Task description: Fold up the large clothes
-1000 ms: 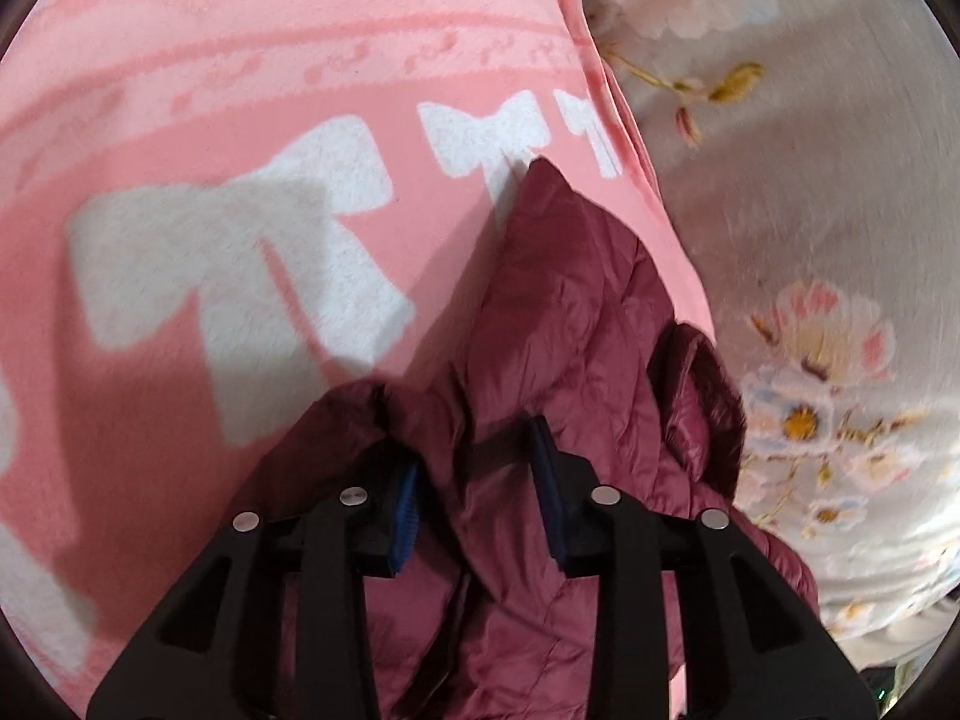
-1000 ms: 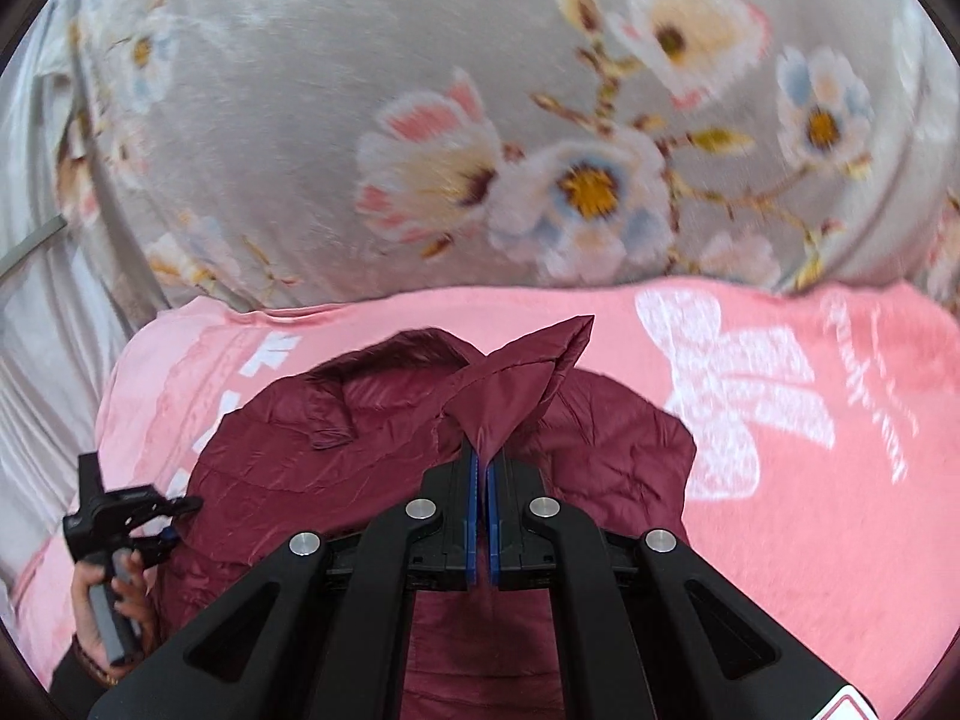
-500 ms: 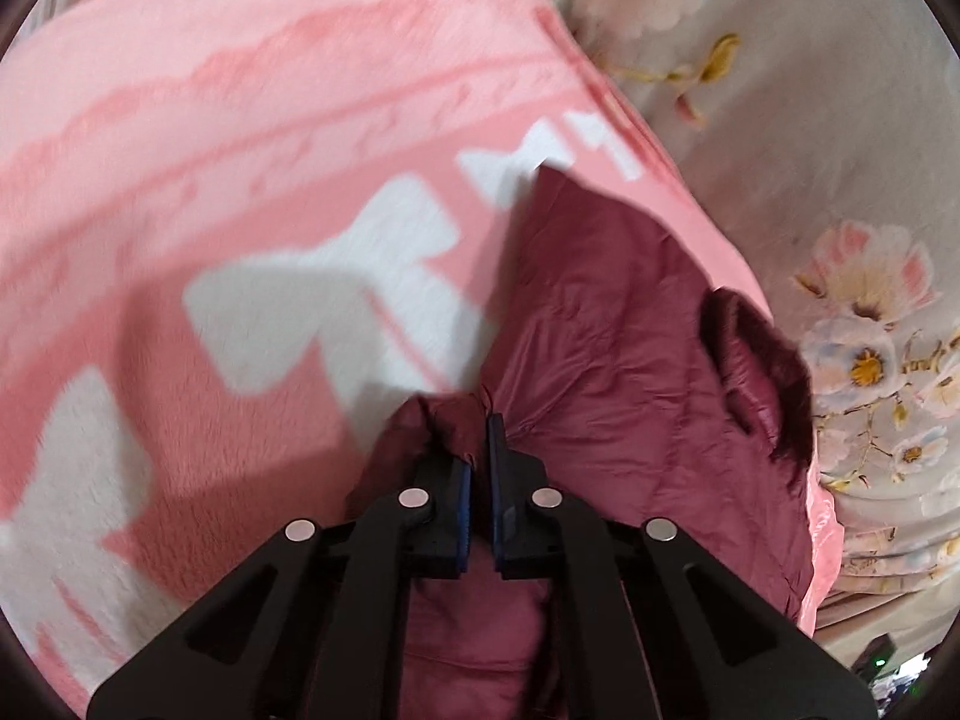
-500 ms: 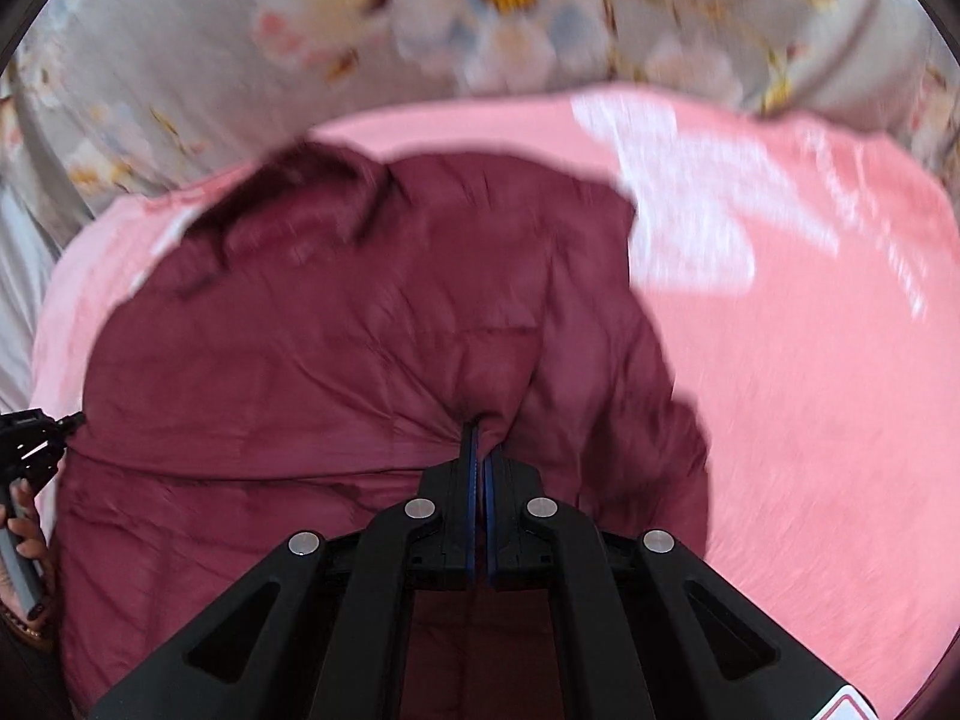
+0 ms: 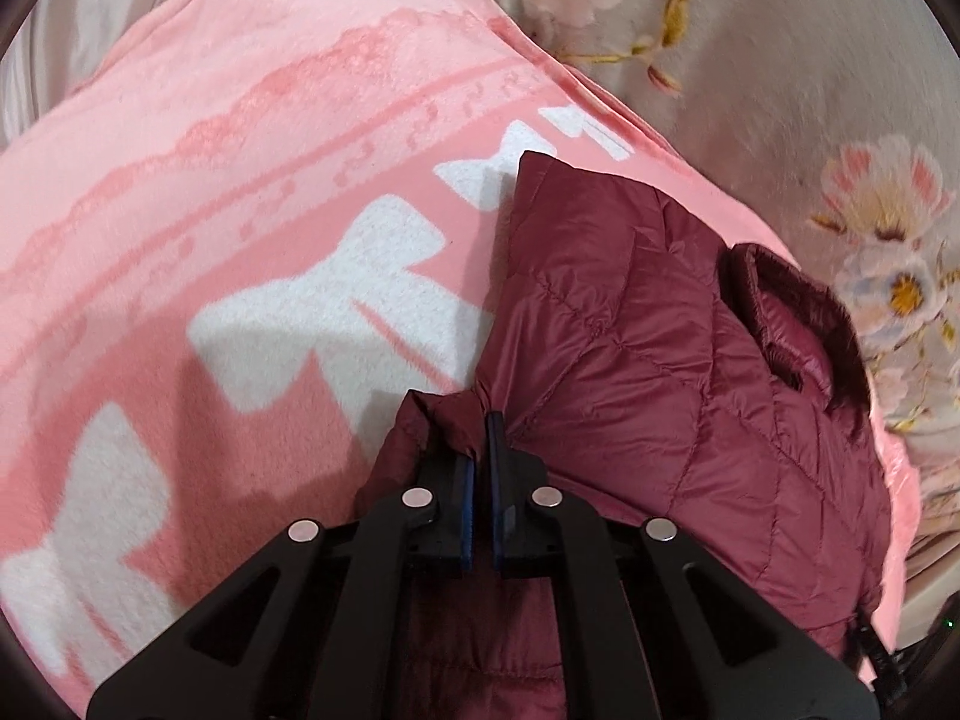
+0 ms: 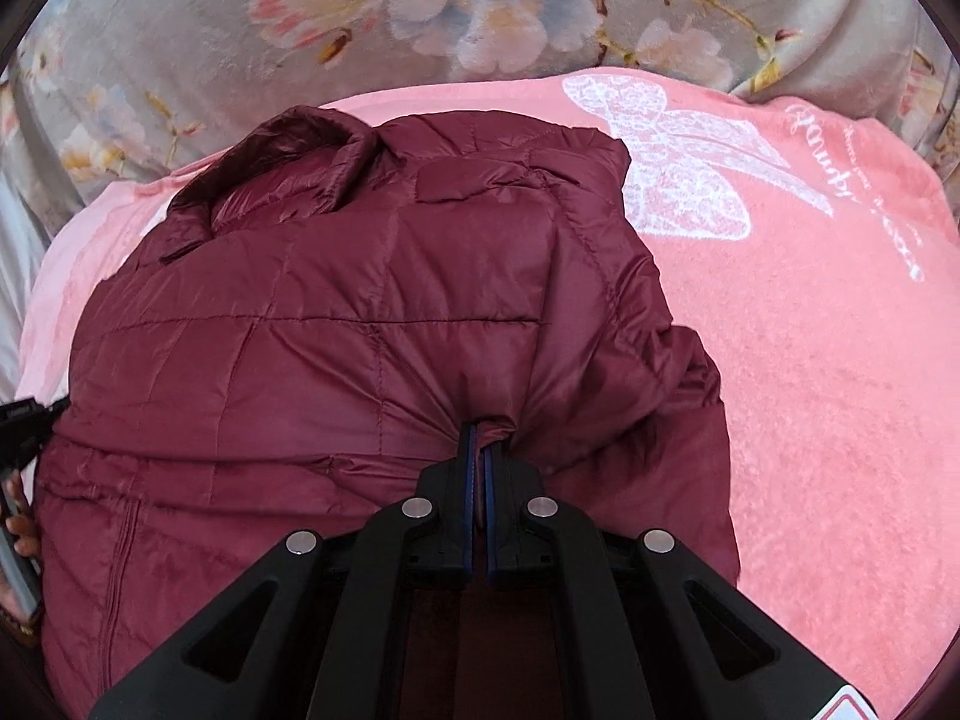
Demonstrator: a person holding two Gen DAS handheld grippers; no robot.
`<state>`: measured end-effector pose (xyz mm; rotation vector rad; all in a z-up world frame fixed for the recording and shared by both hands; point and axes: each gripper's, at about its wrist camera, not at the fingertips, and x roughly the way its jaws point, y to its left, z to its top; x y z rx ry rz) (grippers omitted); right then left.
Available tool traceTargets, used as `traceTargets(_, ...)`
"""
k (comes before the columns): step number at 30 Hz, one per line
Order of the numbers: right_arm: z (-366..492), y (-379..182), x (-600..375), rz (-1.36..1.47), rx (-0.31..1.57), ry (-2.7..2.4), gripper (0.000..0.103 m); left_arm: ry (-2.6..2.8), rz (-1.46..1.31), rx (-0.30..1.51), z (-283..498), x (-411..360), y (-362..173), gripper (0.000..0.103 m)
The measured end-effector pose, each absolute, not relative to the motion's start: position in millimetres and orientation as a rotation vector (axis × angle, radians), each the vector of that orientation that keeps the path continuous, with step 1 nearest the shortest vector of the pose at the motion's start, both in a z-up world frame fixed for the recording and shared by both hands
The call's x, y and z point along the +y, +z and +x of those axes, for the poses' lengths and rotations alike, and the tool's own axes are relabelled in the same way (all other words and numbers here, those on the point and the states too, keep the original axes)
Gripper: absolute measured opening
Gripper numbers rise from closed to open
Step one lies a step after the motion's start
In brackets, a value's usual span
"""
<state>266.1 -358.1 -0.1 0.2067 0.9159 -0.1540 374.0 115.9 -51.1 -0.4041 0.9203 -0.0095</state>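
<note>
Both grippers have clamped down on the jacket since a second ago, mid-fold.

Since then the left gripper (image 5: pixel 480 450) went from jaws apart to pinched on a bunched fold at the near left edge of the maroon quilted puffer jacket (image 6: pixel 360 312), and the right gripper (image 6: pixel 480 450) came down from holding a raised flap to pinning gathered cloth low on the jacket's near right side. Beyond them the jacket lies across the pink fleece blanket with white bows (image 5: pixel 240 150), collar (image 6: pixel 288 150) towards the blanket's far edge, the grey floral bedcover (image 6: pixel 480 12) behind. I judge one flap is folded in; further folds remain.
</note>
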Motion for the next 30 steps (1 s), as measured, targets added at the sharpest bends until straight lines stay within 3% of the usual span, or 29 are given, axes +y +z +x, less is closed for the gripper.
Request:
traceTargets(5, 264.9, -0.9, -367.3, 0.270, 0.948, -0.143, 0.000, 0.007, -0.338, 0.946, 374.1, 109.6, -47.8, 0.004)
traceTargets(7, 256.6, 3.8, -360.2, 0.245, 0.963, -0.141, 0.006, 0.010, -0.324, 0.961, 368.3, 109.6, -42.2, 0.004)
traceTargets(8, 251.2, 6.3, -356.3, 0.218, 0.965, -0.138, 0.007, 0.002, -0.307, 0.970, 360.9, 110.3, -36.3, 0.011)
traceTargets(9, 243.8, 9.9, -353.3, 0.188, 0.961, -0.138, 0.008, -0.013, -0.292, 0.971, 353.4, 110.9, -30.5, 0.028)
traceTargets(11, 228.6, 22.9, -352.9, 0.166, 0.938, -0.138, 0.009, -0.031, -0.266, 0.954, 337.5, 112.2, -17.8, 0.048)
traceTargets(16, 220.6, 65.9, -356.2, 0.177, 0.832, -0.162, 0.016, -0.076, -0.223, 0.848, 315.6, 102.7, 38.2, 0.049)
traceTargets(20, 252.1, 81.2, -345.5, 0.284, 0.808, -0.083, 0.017, -0.145, -0.213, 0.828, 332.3, 59.7, 63.5, 0.055)
traceTargets(30, 298.8, 18.3, -282.7, 0.175, 0.960, 0.026, 0.008, -0.175, -0.116, 0.984, 358.7, -20.7, -21.5, 0.055)
